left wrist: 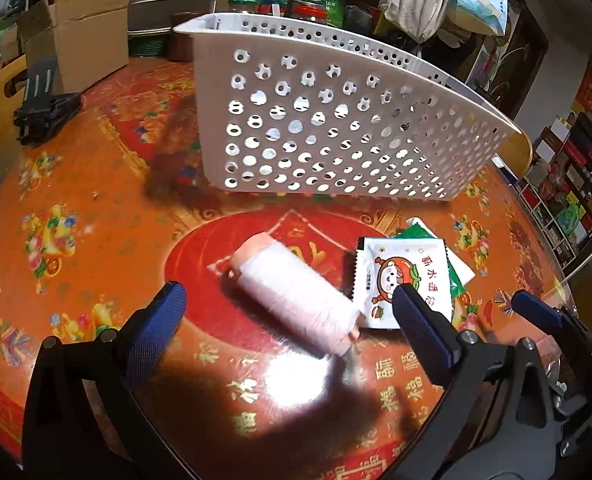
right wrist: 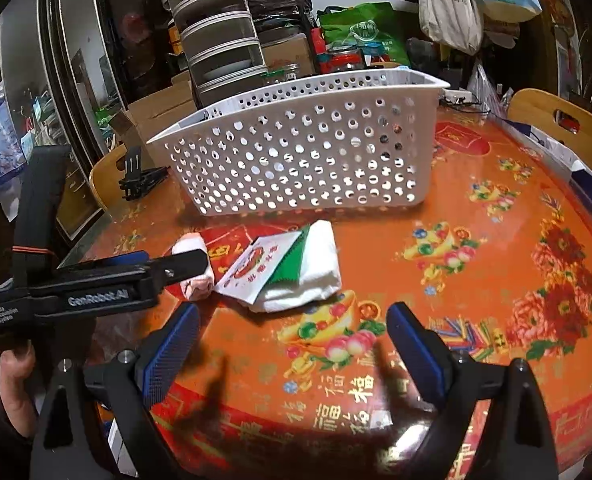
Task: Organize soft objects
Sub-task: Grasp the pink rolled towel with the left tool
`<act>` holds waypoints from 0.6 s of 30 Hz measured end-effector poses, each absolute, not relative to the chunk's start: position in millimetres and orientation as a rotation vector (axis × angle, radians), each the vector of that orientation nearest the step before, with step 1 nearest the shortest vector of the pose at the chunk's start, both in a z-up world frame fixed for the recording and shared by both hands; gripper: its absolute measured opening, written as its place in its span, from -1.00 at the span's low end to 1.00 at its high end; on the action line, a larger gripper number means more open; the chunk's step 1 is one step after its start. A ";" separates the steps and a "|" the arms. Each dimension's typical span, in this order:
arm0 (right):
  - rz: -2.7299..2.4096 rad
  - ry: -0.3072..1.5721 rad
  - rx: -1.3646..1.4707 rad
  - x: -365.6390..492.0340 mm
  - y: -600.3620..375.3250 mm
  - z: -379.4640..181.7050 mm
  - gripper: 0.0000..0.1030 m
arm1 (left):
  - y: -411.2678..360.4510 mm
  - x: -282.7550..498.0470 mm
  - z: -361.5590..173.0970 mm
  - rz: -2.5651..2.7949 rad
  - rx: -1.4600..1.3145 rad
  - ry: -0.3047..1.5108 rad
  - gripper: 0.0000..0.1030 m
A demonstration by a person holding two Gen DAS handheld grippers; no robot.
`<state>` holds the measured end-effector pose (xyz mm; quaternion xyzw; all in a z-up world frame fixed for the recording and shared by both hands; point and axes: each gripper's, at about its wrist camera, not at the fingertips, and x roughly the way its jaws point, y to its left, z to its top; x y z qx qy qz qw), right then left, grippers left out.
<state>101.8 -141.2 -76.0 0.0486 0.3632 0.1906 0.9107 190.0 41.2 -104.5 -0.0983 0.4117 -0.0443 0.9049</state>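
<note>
A pink roll (left wrist: 292, 292) lies on its side on the red-orange table (left wrist: 96, 208), between the blue pads of my left gripper (left wrist: 288, 289). The jaws stand wide and do not touch it. Right of the roll lie a white sachet with a cartoon print (left wrist: 403, 276), a green packet (right wrist: 292, 260) and a folded white cloth (right wrist: 319, 268), overlapping in a small pile. A white perforated basket (right wrist: 296, 152) stands behind them. My right gripper (right wrist: 292, 314) hovers open in front of the pile with nothing between its fingers. The left gripper (right wrist: 176, 258) reaches in beside the roll (right wrist: 194, 268).
A black folding stand (left wrist: 44, 108) sits at the far left of the table, with a cardboard box (left wrist: 80, 40) behind it. Wooden chairs (right wrist: 555, 120) flank the table. Stacked containers (right wrist: 216, 40), jars and bags crowd the back. A hand (right wrist: 14, 392) holds the left gripper.
</note>
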 end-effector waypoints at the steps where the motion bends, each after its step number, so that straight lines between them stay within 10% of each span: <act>1: 0.395 0.745 0.098 102.8 -140.0 -74.7 0.84 | 39.2 191.9 -105.2 -0.086 -0.196 0.853 0.79; 8: 0.418 0.721 0.095 107.5 -132.2 -66.7 0.84 | 39.3 194.5 -112.8 -0.097 -0.193 0.871 -0.19; 18: 0.453 0.715 0.049 117.1 -108.4 -65.7 0.84 | 63.5 183.9 -117.4 -0.089 -0.205 0.850 -0.41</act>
